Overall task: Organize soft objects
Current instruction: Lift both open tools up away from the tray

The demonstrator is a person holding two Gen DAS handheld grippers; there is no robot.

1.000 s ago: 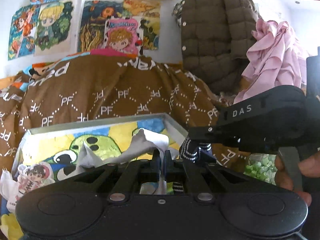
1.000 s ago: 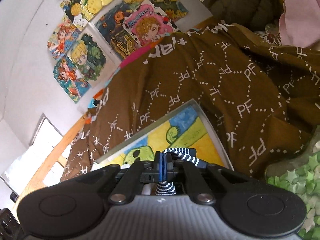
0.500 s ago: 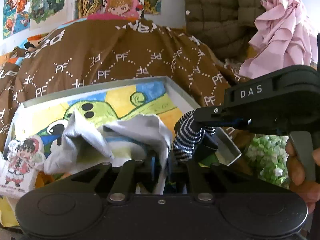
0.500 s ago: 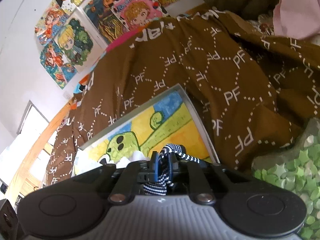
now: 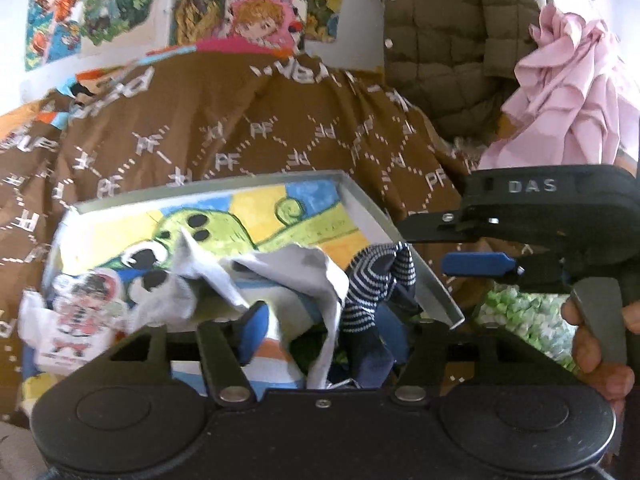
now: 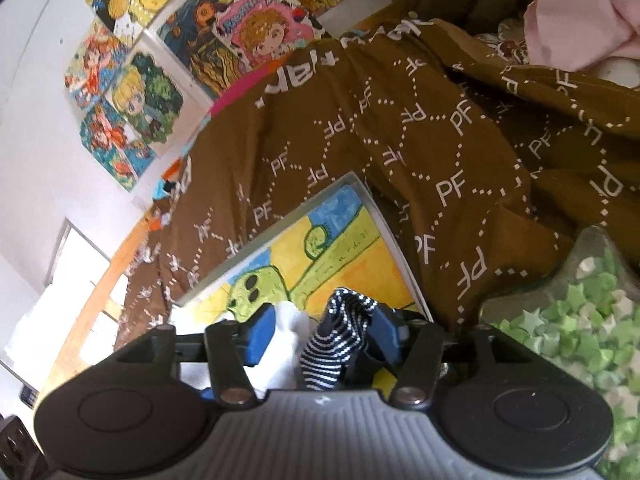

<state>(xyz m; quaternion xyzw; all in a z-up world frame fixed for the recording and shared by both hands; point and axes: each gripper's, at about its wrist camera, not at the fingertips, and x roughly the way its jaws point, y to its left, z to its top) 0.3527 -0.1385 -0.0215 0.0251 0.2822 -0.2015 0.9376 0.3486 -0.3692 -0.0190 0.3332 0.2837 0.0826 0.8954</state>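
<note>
Both claws, left (image 5: 336, 320) and right (image 6: 324, 338), have just opened; the striped sock (image 6: 334, 340), draped over a pad, may snag and lift from the box (image 5: 432, 280).

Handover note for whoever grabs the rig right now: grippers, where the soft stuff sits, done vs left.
Left gripper: jaws have just been opening; the grey-white cloth hangs loose between them, no longer pinched.
Right gripper: jaws have just been opening too; the striped sock sits between the pads, leaning toward the right one, not clamped.
Both items are over the near end of the tray with the cartoon lining, which rests on the brown blanket.
Done: cloth and sock brought to the tray and let go.
Left: back both grippers out, check that both pieces settle inside the rim.
</note>
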